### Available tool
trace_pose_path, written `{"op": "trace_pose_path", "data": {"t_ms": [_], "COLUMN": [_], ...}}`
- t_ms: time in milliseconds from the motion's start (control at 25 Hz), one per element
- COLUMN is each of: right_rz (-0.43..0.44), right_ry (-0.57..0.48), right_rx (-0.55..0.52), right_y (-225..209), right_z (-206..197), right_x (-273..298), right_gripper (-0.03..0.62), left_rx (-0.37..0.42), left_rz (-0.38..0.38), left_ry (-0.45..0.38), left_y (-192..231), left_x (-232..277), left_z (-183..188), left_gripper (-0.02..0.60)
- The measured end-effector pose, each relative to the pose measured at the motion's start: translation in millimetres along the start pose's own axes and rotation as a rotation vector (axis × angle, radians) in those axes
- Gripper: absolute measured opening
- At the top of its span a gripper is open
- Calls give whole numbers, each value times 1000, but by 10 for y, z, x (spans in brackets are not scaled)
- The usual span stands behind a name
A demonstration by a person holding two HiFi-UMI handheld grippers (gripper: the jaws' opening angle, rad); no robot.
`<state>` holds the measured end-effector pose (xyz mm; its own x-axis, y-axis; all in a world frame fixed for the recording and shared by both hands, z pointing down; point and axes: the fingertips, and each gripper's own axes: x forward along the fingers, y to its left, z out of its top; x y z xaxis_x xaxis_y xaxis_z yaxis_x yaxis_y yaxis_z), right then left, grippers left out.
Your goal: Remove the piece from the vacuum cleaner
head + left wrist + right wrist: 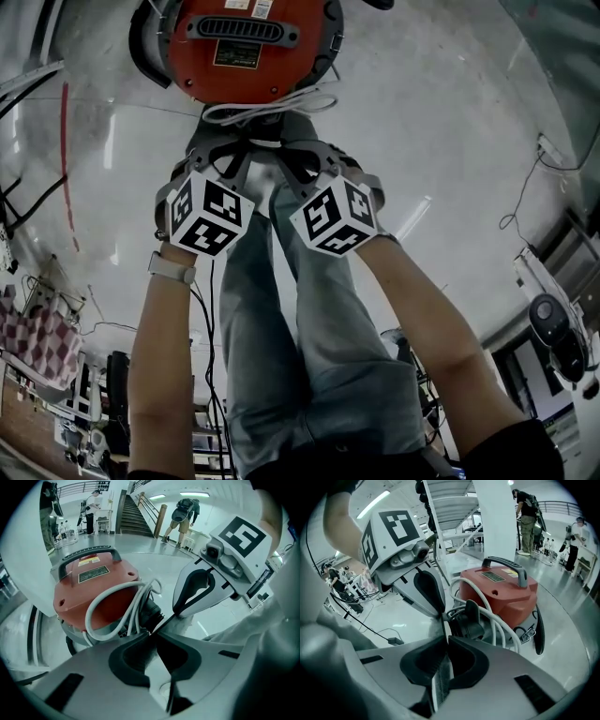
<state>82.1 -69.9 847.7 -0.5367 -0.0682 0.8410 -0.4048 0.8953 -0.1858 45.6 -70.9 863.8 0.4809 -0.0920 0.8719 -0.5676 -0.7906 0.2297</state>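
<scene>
A red vacuum cleaner (239, 47) with a black carry handle (506, 566) stands on the shiny floor just ahead of both grippers. A white cord (272, 108) is looped over its near end. Under the loops a black hose connector (468, 620) juts from the body toward me and also appears as the black connector (150, 613) in the left gripper view. My left gripper (228, 150) and right gripper (298, 155) are side by side, tips close to the cord and connector. Both are shut with nothing between the jaws. Each gripper view shows the other gripper alongside.
The person's jeans-clad legs (309, 319) are below the grippers. A black ribbed hose (540, 630) curves round the vacuum's right side. Dark cables (370, 625) trail on the floor at left. People stand far off near a staircase (136, 515) and tables.
</scene>
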Motion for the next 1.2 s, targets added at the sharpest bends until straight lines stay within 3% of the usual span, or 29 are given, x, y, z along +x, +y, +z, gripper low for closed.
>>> {"op": "trace_pose_path", "data": {"t_ms": [1200], "right_rz": [-36], "right_ry": [10], "right_rx": [10], "right_y": [204], "right_z": [-61], "right_x": [65], "right_gripper": [46], "left_rx": [-25], "left_rz": [3], "left_ry": [-11], "left_y": [-118], "left_x": [-29], "left_z": [-222], "left_gripper": [57]}}
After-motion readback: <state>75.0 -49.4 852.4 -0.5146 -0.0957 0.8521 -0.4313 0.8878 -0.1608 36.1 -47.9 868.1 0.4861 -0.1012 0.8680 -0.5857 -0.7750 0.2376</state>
